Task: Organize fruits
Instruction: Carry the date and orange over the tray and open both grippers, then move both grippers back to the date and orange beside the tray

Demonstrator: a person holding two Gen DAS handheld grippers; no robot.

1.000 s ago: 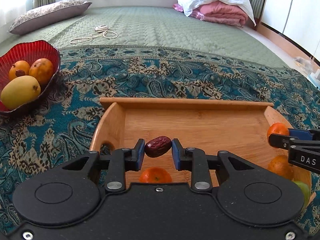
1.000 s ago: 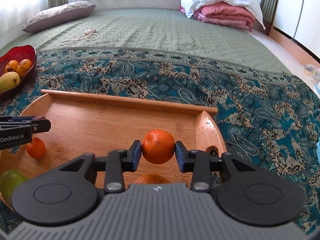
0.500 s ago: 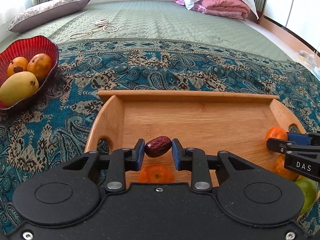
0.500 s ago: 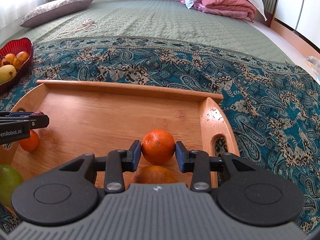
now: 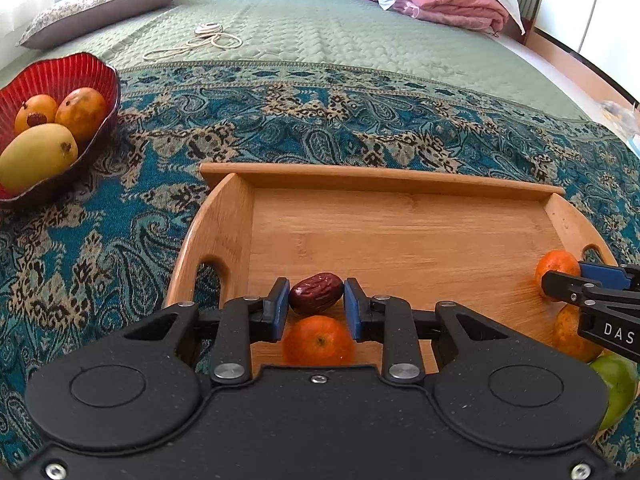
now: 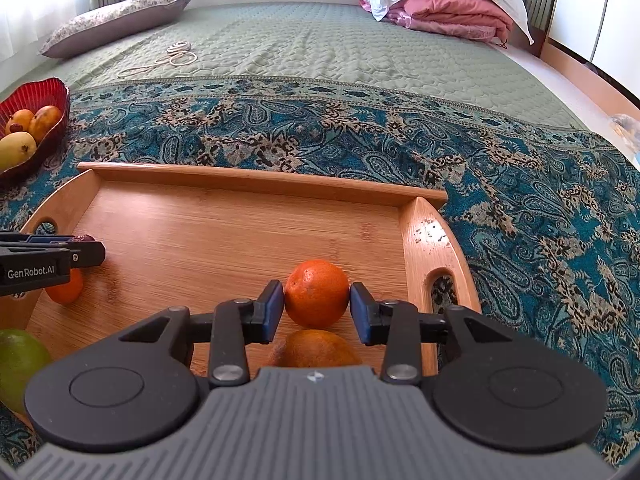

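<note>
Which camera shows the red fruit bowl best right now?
The left wrist view: the red bowl sits large at upper left, with its mango and two orange-yellow fruits plainly visible. The right wrist view shows the same bowl smaller, at the left edge and partly cut off.

One tray (image 5: 224,240), one red bowl (image 5: 80,68) holding three fruits, one date (image 5: 316,293), two oranges (image 6: 317,294), one green fruit (image 6: 18,360), perhaps one mango (image 6: 316,350).
</note>
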